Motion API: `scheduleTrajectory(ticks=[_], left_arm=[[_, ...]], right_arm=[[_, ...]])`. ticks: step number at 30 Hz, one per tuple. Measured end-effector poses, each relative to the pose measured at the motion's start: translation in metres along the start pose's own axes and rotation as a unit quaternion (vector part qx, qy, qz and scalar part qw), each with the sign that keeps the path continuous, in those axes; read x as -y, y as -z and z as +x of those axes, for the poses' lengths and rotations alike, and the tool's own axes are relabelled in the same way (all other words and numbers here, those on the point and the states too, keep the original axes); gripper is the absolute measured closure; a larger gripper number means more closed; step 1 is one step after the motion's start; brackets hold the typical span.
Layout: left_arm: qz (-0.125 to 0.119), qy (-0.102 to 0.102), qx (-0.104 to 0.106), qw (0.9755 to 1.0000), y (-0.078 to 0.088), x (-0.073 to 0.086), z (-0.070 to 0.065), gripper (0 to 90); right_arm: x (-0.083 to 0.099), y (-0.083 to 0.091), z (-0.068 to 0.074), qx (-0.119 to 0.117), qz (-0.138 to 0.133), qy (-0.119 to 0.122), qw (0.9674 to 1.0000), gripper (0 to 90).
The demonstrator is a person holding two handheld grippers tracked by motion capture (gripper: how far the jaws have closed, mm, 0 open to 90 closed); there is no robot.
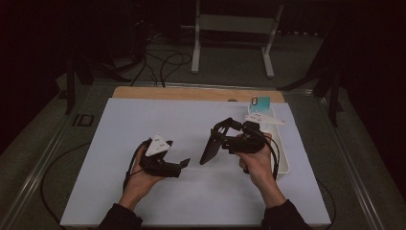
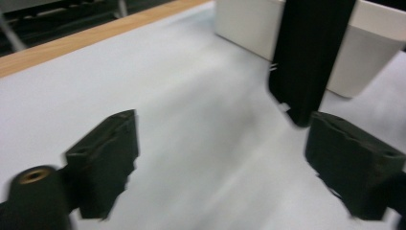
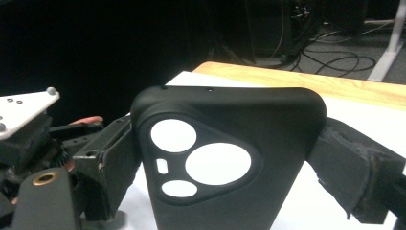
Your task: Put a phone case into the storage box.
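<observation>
The black phone case (image 1: 209,146) is taken as the landmark here. It is held up over the white table (image 1: 119,191), with its lower end hanging just above the sheet. In the right gripper view the case (image 3: 225,158) is seen from close by, with three round holes and one small slot cut in it, and the white sheet shows through them.

Nearest to the person, the left gripper (image 1: 184,163) is seen just to the near left of the case. Its jaws are spread apart and nothing is between them. In the left gripper view the case (image 2: 309,57) hangs just in front of one jaw, and that picture is blurred.

The right gripper (image 1: 221,140) is clamped on the case, one jaw pressed on each long side.

Just past the case, on its right, a white tray (image 1: 283,160) is set on the table. Farther off, a small teal card (image 1: 261,101) is stood at the tray's far end, and the wooden edge (image 1: 191,93) of the table lies beyond.

The case is soft, smooth and held by one gripper alone. It could be bent or could slip out if the squeeze is too weak. It could be knocked crooked if the left gripper is brought in too fast.
</observation>
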State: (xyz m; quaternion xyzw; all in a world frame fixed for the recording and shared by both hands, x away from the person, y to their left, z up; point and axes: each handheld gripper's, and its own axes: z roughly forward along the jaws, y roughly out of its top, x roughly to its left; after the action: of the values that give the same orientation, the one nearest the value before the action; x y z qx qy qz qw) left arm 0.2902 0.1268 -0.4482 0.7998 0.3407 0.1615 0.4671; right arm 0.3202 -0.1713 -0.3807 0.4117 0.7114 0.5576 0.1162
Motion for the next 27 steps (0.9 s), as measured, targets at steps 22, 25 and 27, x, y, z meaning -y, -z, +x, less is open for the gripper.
scheduleTrajectory(ticks=[22,25,27], left_arm=[[-0.035,0.022,-0.103,0.9938,0.058,0.069,0.041,0.4],[-0.035,0.024,-0.111,0.9930,0.064,0.076,0.044,0.4],[-0.038,0.032,-0.118,0.9917,0.070,0.083,0.047,0.4]], right_arm=[[-0.018,0.005,-0.032,0.044,-0.018,0.010,0.9988,14.3],[-0.020,0.006,-0.036,0.049,-0.021,0.010,0.9985,14.3],[-0.025,0.006,-0.041,0.054,-0.025,0.015,0.9981,14.4]])
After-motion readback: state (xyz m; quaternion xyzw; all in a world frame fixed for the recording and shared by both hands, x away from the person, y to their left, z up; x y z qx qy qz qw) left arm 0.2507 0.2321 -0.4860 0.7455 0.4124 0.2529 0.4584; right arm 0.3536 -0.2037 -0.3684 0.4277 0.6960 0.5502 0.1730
